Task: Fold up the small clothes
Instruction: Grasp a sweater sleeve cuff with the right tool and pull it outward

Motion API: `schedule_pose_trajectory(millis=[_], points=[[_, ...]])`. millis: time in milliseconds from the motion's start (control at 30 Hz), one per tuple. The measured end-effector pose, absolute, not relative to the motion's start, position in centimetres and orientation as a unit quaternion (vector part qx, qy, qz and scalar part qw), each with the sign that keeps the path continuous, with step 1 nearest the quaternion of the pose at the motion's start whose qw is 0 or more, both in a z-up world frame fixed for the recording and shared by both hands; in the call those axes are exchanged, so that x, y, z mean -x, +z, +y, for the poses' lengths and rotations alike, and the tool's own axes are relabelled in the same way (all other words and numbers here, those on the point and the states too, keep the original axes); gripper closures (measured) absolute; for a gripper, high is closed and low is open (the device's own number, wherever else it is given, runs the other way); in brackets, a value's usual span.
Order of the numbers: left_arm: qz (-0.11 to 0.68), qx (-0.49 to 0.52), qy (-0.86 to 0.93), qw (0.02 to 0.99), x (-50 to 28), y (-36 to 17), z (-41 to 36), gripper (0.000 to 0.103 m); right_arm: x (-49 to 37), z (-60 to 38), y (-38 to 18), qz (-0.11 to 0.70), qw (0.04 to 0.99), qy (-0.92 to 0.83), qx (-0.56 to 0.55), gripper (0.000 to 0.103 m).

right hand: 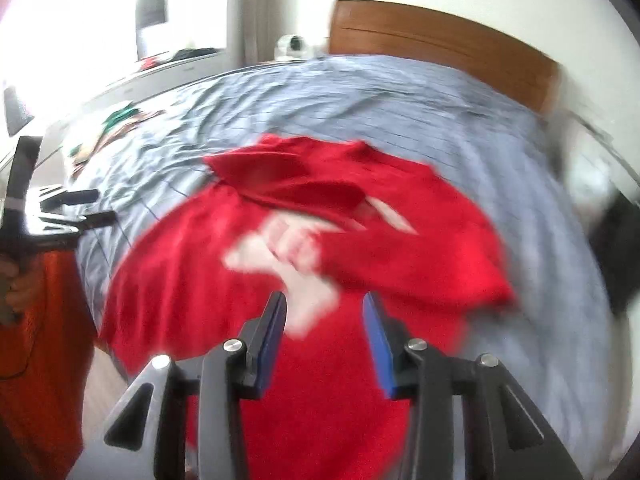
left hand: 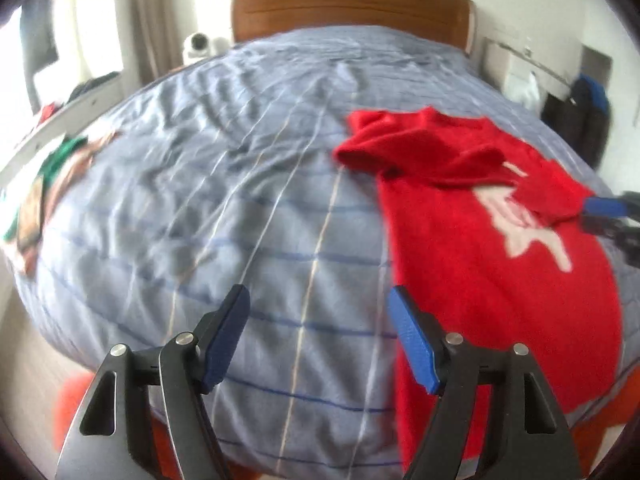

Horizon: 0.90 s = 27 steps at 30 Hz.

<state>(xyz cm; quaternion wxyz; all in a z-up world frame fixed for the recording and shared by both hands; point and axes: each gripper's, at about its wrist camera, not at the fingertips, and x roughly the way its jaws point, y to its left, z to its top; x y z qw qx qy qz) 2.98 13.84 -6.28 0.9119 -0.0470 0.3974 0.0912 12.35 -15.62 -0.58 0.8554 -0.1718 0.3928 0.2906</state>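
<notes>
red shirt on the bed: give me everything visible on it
The red shirt is a soft, fleecy-looking garment with a pale printed graphic on the front, blurred beyond reading. It lies spread on the blue-grey striped bedspread, lower part draped over the near bed edge. Its upper part is bunched, with a sleeve folded across the chest. The left hand-held gripper is open beside it over bare bedspread; the right hand-held gripper is open above it, gripping nothing.

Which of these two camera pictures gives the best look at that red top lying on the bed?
The left wrist view. There the red top is fairly sharp, showing its folded-over upper part and pale print on the blue checked bedspread. The right wrist view shows it larger and more central, but smeared by motion blur.
</notes>
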Motion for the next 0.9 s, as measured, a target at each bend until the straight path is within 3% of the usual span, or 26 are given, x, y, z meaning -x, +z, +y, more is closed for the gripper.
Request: schedule_pose_trajectory(millis=[133, 233, 267, 300, 633, 900], points=[[0.435, 0.025, 0.12, 0.892, -2.3, -8.4, 14.4, 0.029, -16.6, -12.1, -5.6, 0.427, 0.833, 0.285, 0.207, 0.063], [0.419, 0.038, 0.122, 0.899, -1.8, -7.5, 15.2, 0.028, -18.6, -13.7, -7.1, 0.438, 0.85, 0.256, 0.14, 0.066], [0.421, 0.041, 0.123, 0.898, -1.9, -7.5, 15.4, 0.027, -18.9, -14.8, -7.2, 0.444, 0.853, 0.249, 0.116, 0.075], [0.423, 0.042, 0.123, 0.897, -1.7, -7.7, 15.2, 0.027, -19.2, -16.1, -7.0, 0.445, 0.86, 0.232, 0.09, 0.096], [0.432, 0.025, 0.112, 0.894, -2.1, -8.1, 13.2, 0.027, -16.3, -40.7, 1.9, 0.366, 0.927, 0.014, -0.079, 0.096], [0.45, 0.025, 0.109, 0.886, -2.2, -8.9, 12.6, 0.027, -11.6, -56.2, -1.9, 0.381, 0.885, -0.126, -0.237, 0.096]])
